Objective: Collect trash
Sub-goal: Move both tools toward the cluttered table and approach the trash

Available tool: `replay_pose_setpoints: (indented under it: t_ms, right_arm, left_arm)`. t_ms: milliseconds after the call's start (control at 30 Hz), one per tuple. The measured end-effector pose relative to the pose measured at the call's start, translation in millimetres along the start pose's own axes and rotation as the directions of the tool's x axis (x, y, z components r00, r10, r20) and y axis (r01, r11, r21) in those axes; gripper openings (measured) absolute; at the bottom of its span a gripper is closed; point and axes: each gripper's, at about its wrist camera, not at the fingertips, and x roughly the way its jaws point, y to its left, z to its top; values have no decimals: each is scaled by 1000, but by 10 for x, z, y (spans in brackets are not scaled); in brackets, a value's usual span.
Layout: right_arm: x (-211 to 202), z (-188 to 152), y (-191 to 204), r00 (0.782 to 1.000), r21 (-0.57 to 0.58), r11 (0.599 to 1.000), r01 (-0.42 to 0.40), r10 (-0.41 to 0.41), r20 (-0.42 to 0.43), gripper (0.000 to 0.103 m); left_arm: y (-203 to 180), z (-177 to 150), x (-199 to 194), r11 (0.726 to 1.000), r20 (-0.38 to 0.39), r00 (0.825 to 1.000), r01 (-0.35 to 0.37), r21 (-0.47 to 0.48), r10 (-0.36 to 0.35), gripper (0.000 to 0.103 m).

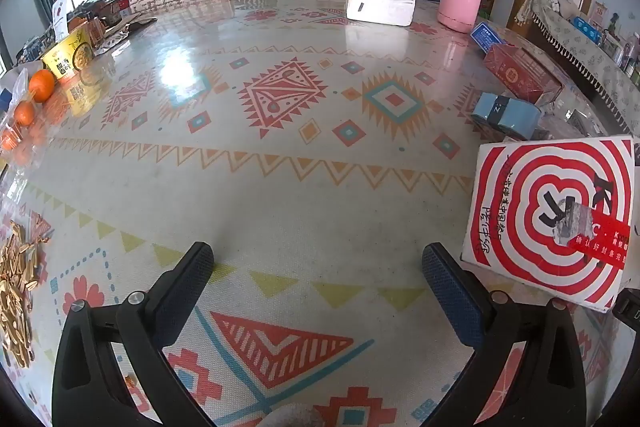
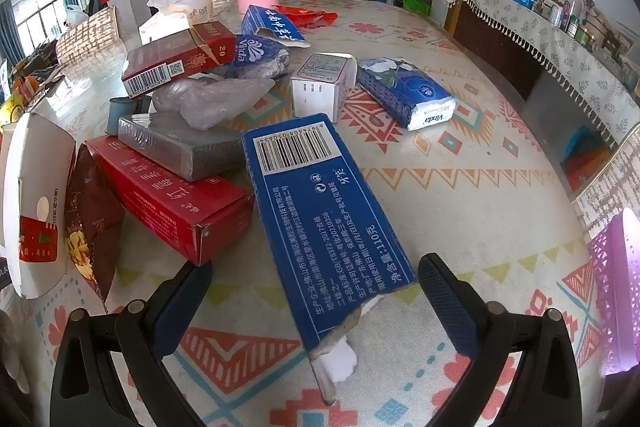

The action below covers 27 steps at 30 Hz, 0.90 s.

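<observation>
"Vinda" showing on the blue-and-white soft tissue pack (image 2: 404, 91), "Vinda" also reading on the crumpled blue plastic wrapper (image 2: 260, 55), "20" standing on the dark red cigarette carton (image 2: 180, 61), "110" printing on the long blue cardboard box (image 2: 324, 223), "K" appearing on the red-and-white ringed paper box (image 1: 556, 219)

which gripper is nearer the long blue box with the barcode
Right. The blue box lies with its torn end between the open right gripper; the left gripper is over bare tablecloth.

Patterned table (image 1: 304, 195), seed shells (image 1: 16, 307), blue carton (image 2: 320, 211), tissue pack (image 2: 404, 93)
</observation>
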Motion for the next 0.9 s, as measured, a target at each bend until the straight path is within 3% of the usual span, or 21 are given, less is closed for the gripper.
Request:
replay_pose_setpoints:
  t_ms: [733,900]
  right_arm:
    - [-6,-7,22,1000,-1,1000,0,0,0,103]
    - [5,11,0,998,-34,999,-40,38,-49,103]
  left_arm:
    - [14,5,-4,1000,-34,999,7,12,-6,103]
    - [2,-59,-69,1000,-45,999,14,24,-13,103]
